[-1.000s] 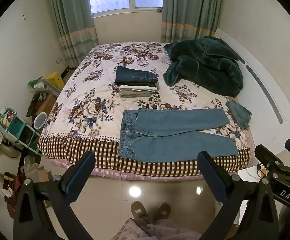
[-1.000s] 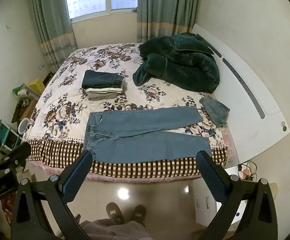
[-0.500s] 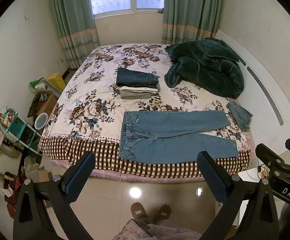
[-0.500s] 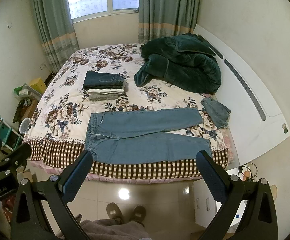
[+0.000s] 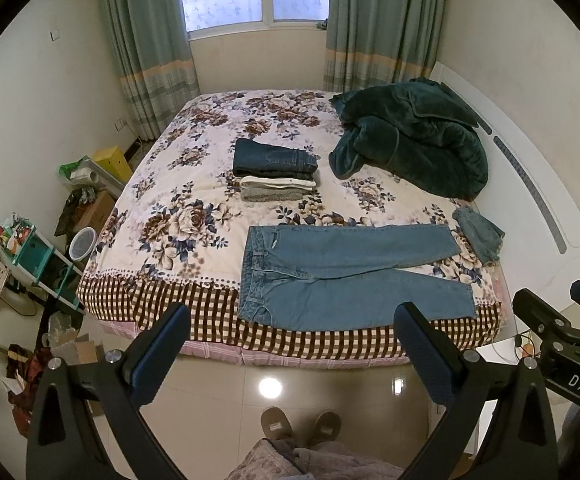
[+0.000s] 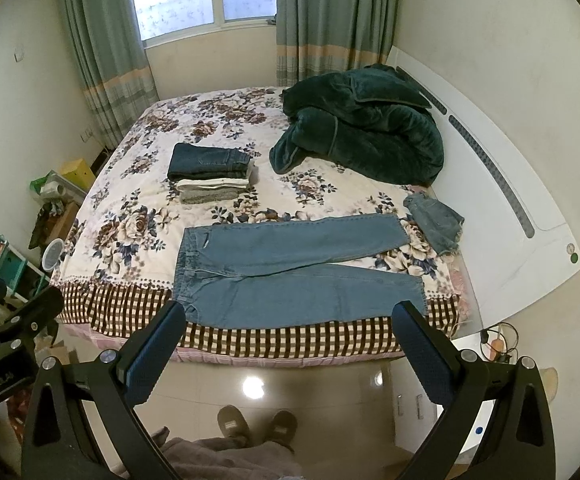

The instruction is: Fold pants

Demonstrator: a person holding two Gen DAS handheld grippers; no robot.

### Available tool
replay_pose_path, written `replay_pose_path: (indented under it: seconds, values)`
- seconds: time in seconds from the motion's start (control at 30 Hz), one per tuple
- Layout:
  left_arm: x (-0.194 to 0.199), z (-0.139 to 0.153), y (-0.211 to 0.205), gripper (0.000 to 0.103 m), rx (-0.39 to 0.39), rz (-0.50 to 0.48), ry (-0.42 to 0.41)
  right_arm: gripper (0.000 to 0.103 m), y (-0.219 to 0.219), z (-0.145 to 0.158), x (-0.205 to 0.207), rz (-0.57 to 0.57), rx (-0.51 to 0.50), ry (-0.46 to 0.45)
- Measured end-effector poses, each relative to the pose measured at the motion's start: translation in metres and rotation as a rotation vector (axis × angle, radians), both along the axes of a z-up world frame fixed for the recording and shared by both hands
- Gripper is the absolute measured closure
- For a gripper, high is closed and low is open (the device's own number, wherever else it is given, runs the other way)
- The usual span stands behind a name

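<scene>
Left wrist view: left gripper (image 5: 290,350) jaws wide apart, empty, above floor before bed (image 5: 162,312). Right gripper (image 6: 288,350) likewise spread, empty. Jeans (image 5: 346,276) flat on bed's near edge, waist left, 2 legs splayed rightward. Folded stack (image 5: 276,170) behind jeans; green blanket (image 5: 414,140) far right.

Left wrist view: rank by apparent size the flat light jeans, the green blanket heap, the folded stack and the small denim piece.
1. Light jeans and green blanket: similar; the blanket lies farther away, so unranked.
2. Folded stack.
3. Small denim piece.
</scene>
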State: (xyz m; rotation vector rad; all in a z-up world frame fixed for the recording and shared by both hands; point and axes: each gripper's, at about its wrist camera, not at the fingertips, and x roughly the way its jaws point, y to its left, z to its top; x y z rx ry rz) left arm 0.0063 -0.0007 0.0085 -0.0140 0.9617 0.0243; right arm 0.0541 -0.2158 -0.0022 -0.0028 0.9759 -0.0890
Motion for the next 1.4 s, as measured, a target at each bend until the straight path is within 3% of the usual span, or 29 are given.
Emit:
replay_pose_path:
  seconds: [0.53,0.87,1.4]
  values:
    - [0.007,0.006,-0.002,0.0,0.0,0.004,-0.006,0.0,0.004,0.005,-0.004,-0.001,0.006,-0.014]
    - [0.022,0.026,-0.002,0.0,-0.002,0.0,-0.012,0.0,0.004,0.012,-0.004,0.0,0.008,-0.022]
    - [0.013,0.02,-0.003,0.0,0.001,0.002,-0.018,0.0,0.003,0.016,-0.002,0.006,0.011,-0.018]
